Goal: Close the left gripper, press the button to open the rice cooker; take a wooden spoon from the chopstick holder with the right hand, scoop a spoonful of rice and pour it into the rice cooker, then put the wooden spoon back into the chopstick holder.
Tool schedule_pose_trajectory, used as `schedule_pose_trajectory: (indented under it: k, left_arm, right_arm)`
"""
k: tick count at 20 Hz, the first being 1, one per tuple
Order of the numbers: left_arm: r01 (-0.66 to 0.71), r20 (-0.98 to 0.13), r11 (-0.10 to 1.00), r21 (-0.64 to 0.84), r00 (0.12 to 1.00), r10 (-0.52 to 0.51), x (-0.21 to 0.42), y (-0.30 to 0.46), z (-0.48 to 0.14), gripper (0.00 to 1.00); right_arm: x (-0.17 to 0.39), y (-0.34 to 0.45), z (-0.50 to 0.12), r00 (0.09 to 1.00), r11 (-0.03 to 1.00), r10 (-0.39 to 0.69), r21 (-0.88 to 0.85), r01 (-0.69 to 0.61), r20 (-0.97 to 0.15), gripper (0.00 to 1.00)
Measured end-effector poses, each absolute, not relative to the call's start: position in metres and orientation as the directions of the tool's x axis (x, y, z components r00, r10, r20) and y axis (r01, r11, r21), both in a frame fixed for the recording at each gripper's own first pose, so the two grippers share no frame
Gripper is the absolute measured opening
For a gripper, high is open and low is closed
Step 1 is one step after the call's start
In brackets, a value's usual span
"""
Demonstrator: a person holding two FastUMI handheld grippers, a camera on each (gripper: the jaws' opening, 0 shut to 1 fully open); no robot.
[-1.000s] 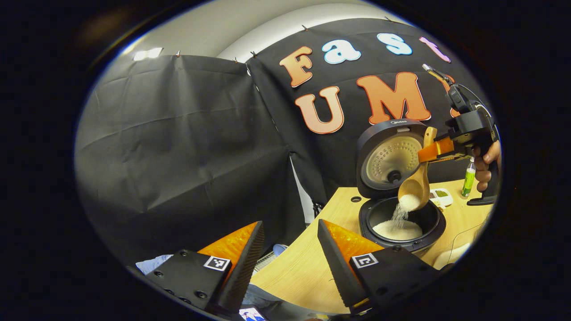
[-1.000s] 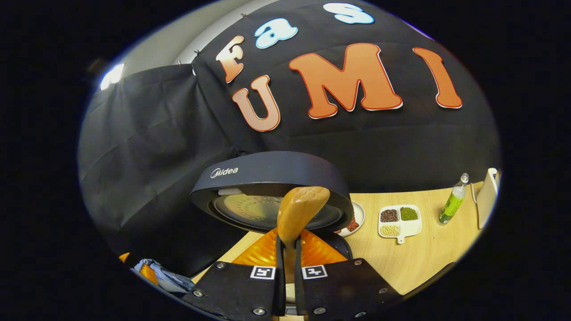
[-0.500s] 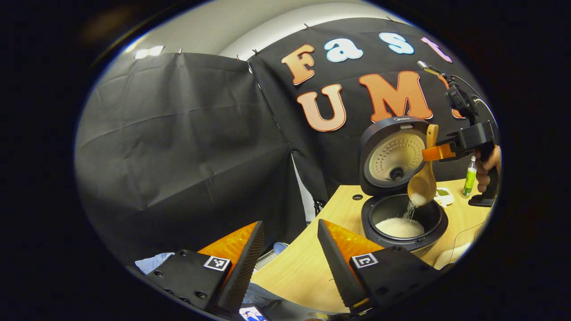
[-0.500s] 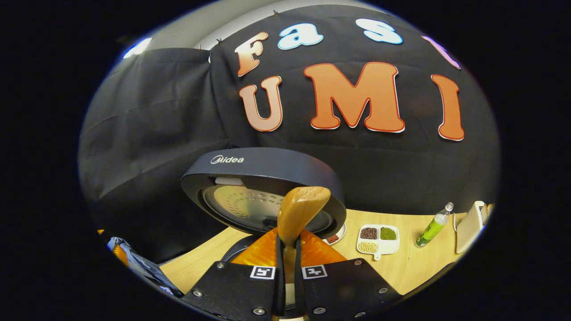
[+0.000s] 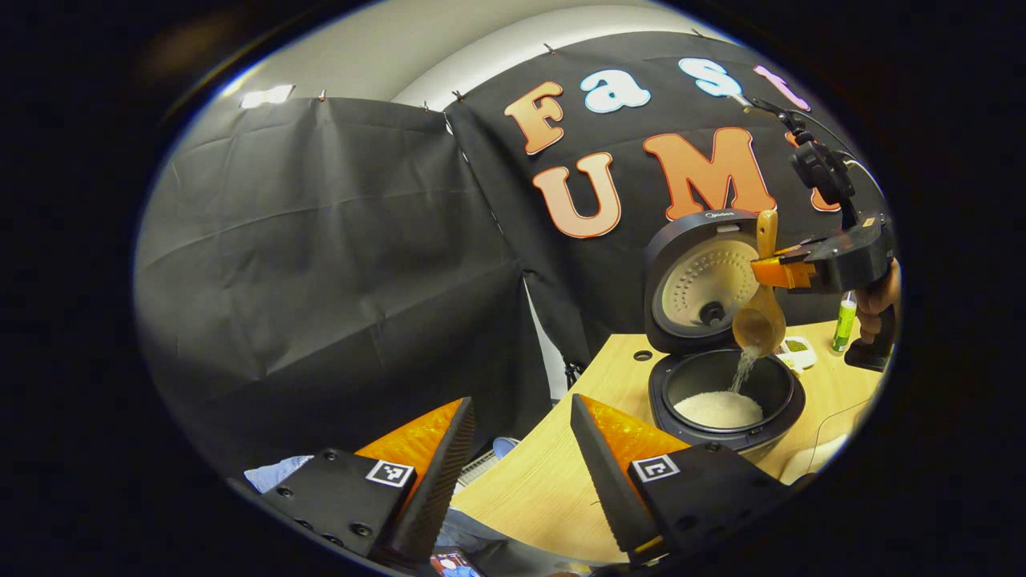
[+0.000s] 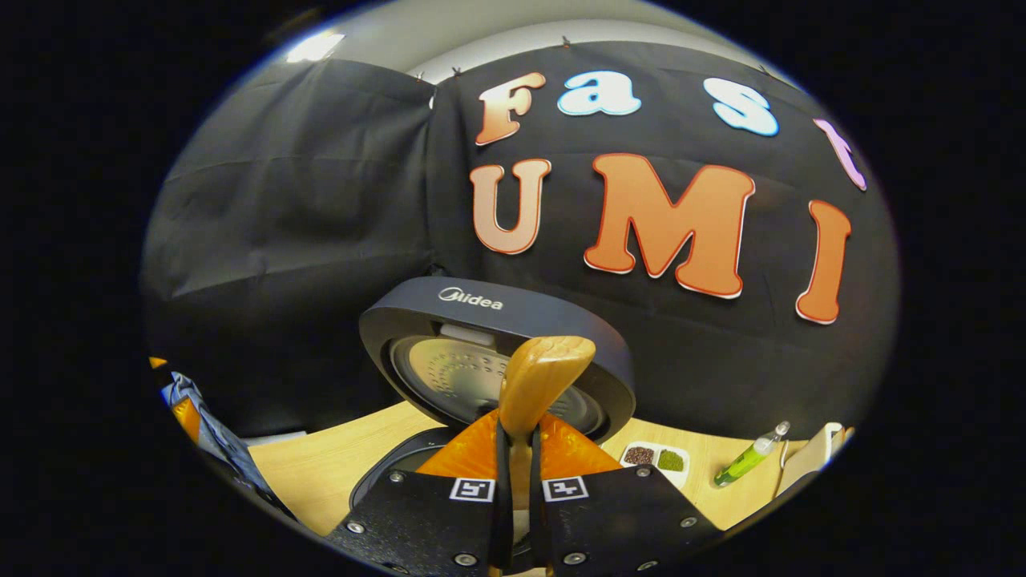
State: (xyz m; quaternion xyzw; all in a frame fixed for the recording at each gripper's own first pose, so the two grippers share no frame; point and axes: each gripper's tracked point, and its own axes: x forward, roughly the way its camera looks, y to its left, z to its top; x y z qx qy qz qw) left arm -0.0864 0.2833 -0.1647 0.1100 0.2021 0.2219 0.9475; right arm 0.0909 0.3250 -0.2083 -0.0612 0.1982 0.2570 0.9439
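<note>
The dark rice cooker (image 5: 725, 397) stands open on the wooden table (image 5: 553, 481), its lid (image 5: 696, 280) raised and white rice heaped in the pot. Above the pot, my right gripper (image 5: 771, 271) is shut on the wooden spoon (image 5: 759, 320), whose bowl points down while a thin stream of rice falls into the cooker. In the right gripper view the spoon's handle (image 6: 539, 385) stands up between the fingers of my right gripper (image 6: 517, 449), in front of the lid (image 6: 497, 361). My left gripper (image 5: 519, 449) is open at the table's near left edge, holding nothing.
A white divided dish (image 6: 655, 459) of beans, a green bottle (image 6: 745, 462) and a pale upright object (image 6: 811, 455) sit on the table right of the cooker. A hand (image 5: 875, 296) holds the right gripper's grip. Blue cloth (image 5: 268, 474) lies below the table edge.
My right gripper has risen and tilted the spoon steeper, so the spoon has nearly emptied and the rice stream has thinned. The left gripper has stayed put.
</note>
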Motion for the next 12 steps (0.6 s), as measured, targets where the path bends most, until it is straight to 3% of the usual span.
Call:
schedule_pose_trajectory:
  k: [6, 9, 10, 11, 12]
  left_arm:
    - [-0.362, -0.347, 0.888, 0.284, 0.824, 0.448, -0.083, 0.274, -0.17, 0.84]
    - [-0.346, -0.341, 0.896, 0.279, 0.837, 0.429, -0.074, 0.261, -0.164, 0.84]
    - [-0.343, -0.335, 0.897, 0.278, 0.841, 0.425, -0.074, 0.256, -0.161, 0.75]
    - [-0.338, -0.333, 0.9, 0.275, 0.845, 0.419, -0.073, 0.25, -0.159, 0.75]
    - [-0.331, -0.336, 0.904, 0.27, 0.848, 0.41, -0.072, 0.243, -0.16, 0.84]
  right_arm:
    - [0.078, 0.313, -0.18, 0.806, 0.826, 0.496, -0.109, -0.553, -0.323, 0.07]
    - [0.072, 0.294, -0.167, 0.8, 0.839, 0.512, -0.016, -0.544, -0.313, 0.07]
    - [0.072, 0.284, -0.163, 0.797, 0.848, 0.512, 0.039, -0.529, -0.32, 0.08]
    - [0.072, 0.274, -0.161, 0.796, 0.855, 0.511, 0.099, -0.509, -0.325, 0.08]
    - [0.071, 0.26, -0.159, 0.795, 0.861, 0.506, 0.147, -0.487, -0.334, 0.07]
